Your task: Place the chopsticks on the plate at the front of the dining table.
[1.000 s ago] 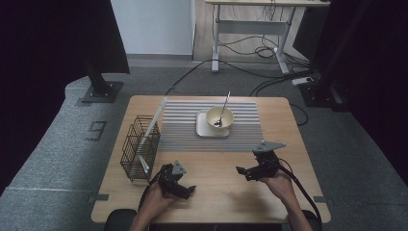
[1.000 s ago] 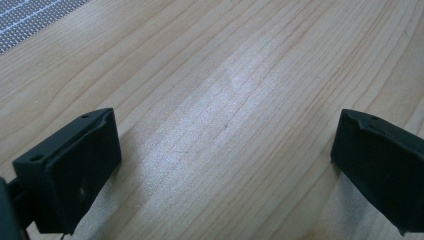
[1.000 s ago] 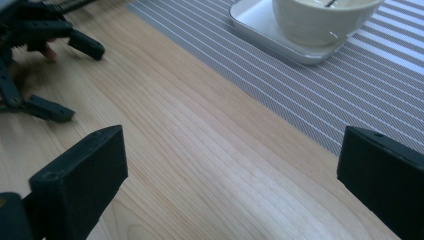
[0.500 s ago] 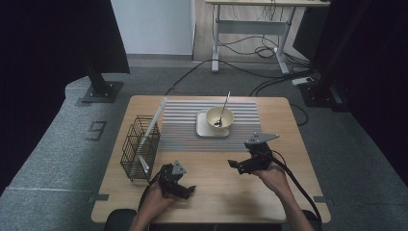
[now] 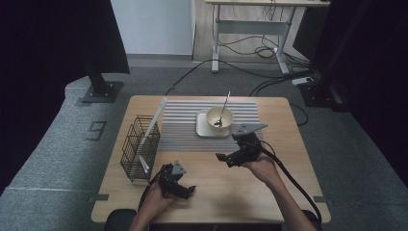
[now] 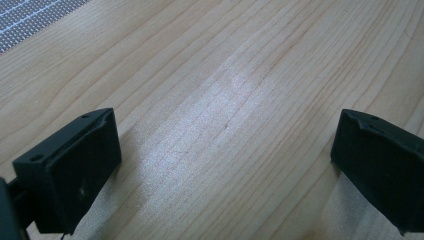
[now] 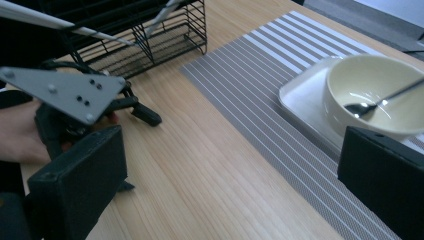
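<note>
**Both grippers open over a wooden table**

We see a wooden table (image 5: 211, 190) on a grey carpeted floor. Nearest us, the left gripper (image 5: 188, 191) rests low over bare wood, jaws wide apart, holding nothing. The right gripper (image 5: 222, 158) hovers farther in, jaws also spread and empty, near the striped mat (image 5: 185, 125). Beyond it a bowl (image 5: 220, 118) with a spoon (image 5: 222, 111) sits on a white tray (image 5: 204, 129). A wire basket (image 5: 139, 147) stands left.

Black wire basket (image 5: 139, 147) at table's (image 5: 288, 159) left edge — striped mat (image 5: 183, 130) beside.
</note>
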Available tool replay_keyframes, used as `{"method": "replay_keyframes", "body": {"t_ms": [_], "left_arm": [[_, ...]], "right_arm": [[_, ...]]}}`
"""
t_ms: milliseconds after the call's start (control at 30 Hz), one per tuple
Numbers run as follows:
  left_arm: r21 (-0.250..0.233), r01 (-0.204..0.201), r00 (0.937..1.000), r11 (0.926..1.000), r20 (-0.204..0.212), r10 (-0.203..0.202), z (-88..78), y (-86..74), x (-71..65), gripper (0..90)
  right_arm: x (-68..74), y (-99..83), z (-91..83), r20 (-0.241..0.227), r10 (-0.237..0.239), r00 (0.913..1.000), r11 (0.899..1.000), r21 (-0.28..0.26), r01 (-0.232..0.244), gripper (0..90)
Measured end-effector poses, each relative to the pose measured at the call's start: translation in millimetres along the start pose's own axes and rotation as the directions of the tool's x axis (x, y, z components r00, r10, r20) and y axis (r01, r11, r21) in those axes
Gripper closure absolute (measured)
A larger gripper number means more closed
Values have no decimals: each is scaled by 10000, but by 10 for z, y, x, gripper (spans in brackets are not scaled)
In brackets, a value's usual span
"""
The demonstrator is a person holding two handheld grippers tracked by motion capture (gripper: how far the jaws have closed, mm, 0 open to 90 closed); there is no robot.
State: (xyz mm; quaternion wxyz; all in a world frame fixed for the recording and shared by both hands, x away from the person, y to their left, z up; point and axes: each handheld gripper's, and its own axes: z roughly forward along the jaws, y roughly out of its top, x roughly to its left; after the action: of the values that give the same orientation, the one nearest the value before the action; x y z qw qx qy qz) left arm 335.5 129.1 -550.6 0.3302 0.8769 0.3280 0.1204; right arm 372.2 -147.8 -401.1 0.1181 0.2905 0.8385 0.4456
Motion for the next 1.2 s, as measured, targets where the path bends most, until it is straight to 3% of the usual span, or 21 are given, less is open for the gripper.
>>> {"method": "replay_keyframes", "body": {"t_ms": [433,700,1200], "left_arm": [[2,16,10000,10000,16,-16,0,-1,-1,0],[40,-25,10000,10000,10,25,-2,0,2,0],[35,-20,10000,10000,12,20,-2,0,1,0]], "right_arm": [[261,412,189,-729,-499,9961,9987,-128,491,0],[406,576,294,-1142,-675,9912,9977,-183,658,0],[721,774,548,-2065,-1172,9714,9931,-174,1161,0]]}}
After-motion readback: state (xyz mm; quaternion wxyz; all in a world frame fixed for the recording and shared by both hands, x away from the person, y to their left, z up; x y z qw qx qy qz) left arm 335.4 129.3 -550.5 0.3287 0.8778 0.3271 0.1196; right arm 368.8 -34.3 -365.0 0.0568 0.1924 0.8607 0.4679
